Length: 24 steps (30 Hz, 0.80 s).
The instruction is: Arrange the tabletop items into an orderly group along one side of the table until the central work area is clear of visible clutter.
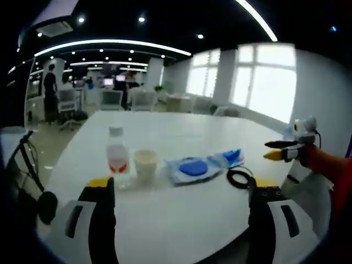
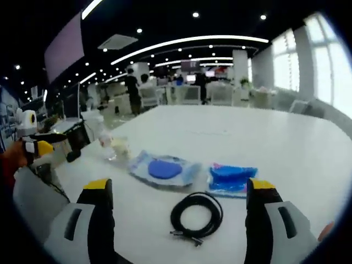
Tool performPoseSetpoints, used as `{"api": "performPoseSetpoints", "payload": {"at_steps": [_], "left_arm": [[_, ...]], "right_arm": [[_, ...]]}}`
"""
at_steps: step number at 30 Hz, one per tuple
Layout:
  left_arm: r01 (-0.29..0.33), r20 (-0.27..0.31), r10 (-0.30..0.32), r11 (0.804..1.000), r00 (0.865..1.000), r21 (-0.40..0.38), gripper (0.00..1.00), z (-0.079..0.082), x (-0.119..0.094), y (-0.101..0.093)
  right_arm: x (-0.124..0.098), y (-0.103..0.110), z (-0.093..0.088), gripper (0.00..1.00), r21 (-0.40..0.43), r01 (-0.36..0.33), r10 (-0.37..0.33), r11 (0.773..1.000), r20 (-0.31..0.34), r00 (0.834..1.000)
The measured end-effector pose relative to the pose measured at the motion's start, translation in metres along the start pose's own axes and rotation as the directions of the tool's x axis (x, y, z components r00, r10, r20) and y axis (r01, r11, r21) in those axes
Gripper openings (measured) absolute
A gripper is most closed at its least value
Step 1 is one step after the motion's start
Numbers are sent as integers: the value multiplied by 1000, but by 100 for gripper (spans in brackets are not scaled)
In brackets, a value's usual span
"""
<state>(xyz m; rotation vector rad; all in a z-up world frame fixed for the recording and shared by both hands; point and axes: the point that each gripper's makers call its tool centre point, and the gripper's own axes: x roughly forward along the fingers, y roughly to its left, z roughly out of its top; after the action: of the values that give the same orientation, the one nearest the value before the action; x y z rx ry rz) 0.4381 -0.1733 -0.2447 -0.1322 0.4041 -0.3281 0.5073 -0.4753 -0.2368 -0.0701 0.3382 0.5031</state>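
Observation:
On the white table (image 1: 181, 132) a clear water bottle (image 1: 117, 157) with a red label stands next to a pale paper cup (image 1: 146, 165). To their right lie a blue disc in a clear bag (image 1: 192, 168), a blue packet (image 1: 232, 157) and a coiled black cable (image 1: 239, 177). My left gripper (image 1: 181, 192) is open and empty, short of this row. The right gripper (image 1: 283, 150) comes in from the right. In the right gripper view my right gripper (image 2: 180, 190) is open over the cable (image 2: 196, 215), with the bagged disc (image 2: 164, 169), the packet (image 2: 234, 179), the cup (image 2: 121, 147) and the bottle (image 2: 104, 143) beyond.
The table's far half (image 2: 247, 132) is bare. A black stand (image 1: 25, 159) leans beside the table's left edge. Office chairs (image 1: 113, 99), desks and a standing person (image 1: 49, 91) lie beyond the far end. Large windows (image 1: 264, 82) line one side.

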Motion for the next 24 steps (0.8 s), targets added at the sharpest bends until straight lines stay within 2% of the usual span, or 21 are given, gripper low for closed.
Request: {"api": "performPoseSetpoints", "payload": {"at_steps": [1,4,8,13,16,21,24], "left_arm": [[3,15,-3,1000,1000,-2,99,1,2,-3],[-39,41,37,998,998,54,98,7,-2,-1],[-30,32,29,999,999,16,98,4,1,-5],[-54,88,56,998,995,-25,96,13,-4,-1],[-63,86,64,998,994,-13,97,12,-1,7],[-63,102,64,998,993,-10,97,15,-1,6],[-63,90,63,998,994,-5,96,11,3,17]], "right_arm": [[-2,0,7,100,-7,7,-7,1000,34,999],[-5,3,9,100,-33,22,-20,999,44,999],[-6,3,10,100,-65,26,-23,998,43,999],[-6,2,10,99,-15,10,-9,1000,54,998],[-6,2,15,100,2,6,-6,1000,80,997],[-4,6,10,100,-10,-8,9,1000,60,998],[-5,4,10,100,0,-4,4,1000,59,998]]}}
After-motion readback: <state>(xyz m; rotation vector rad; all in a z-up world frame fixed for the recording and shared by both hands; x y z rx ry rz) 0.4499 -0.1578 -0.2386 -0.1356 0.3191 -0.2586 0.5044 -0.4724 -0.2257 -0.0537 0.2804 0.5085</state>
